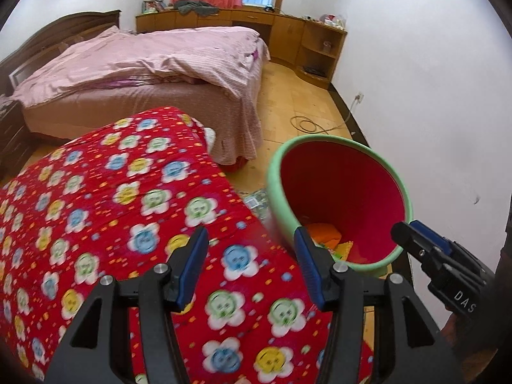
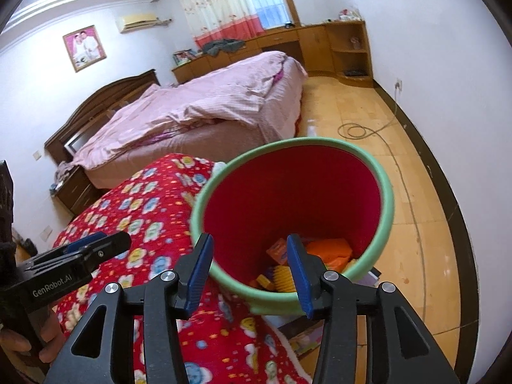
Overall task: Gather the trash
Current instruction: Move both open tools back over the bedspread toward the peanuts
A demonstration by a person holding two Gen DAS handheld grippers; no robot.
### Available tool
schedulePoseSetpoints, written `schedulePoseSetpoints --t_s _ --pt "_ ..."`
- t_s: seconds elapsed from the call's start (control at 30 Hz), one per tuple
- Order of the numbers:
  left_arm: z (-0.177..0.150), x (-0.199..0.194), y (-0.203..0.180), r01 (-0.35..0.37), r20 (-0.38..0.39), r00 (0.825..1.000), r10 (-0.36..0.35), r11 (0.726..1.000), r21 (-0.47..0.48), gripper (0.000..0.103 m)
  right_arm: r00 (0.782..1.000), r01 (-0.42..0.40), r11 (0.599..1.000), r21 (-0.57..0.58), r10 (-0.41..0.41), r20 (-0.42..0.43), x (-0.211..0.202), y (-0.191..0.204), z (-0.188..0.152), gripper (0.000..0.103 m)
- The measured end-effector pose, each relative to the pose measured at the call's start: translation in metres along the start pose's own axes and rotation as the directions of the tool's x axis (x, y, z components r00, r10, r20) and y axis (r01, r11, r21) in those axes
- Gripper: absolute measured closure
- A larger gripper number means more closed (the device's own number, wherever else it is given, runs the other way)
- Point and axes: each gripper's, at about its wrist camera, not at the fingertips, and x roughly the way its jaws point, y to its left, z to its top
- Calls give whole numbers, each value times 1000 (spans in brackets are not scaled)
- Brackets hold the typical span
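A trash bin (image 1: 396,176) with a green rim and red inside stands on the floor beside the red flowered blanket (image 1: 105,198). It also shows in the right wrist view (image 2: 388,192). Orange and yellow trash (image 2: 332,249) lies at its bottom; in the left wrist view the trash (image 1: 323,232) shows too. My left gripper (image 1: 251,249) is open and empty above the blanket's edge, left of the bin. My right gripper (image 2: 249,256) is open and empty over the bin's near rim. Each gripper shows in the other's view: the right one (image 1: 412,233), the left one (image 2: 96,243).
A bed with a pink cover (image 1: 153,60) lies behind the blanket. Wooden cabinets (image 1: 288,28) run along the far wall. A cable (image 2: 358,129) coils on the wooden floor. Printed paper or packaging (image 2: 307,339) lies on the floor by the bin's base.
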Motion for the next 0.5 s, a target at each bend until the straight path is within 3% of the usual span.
schedulePoseSetpoints --t_s 0.5 --pt "-36 -64 52 -104 59 992 111 988 -116 48 992 -121 986 -119 124 21 -27 71 -14 53"
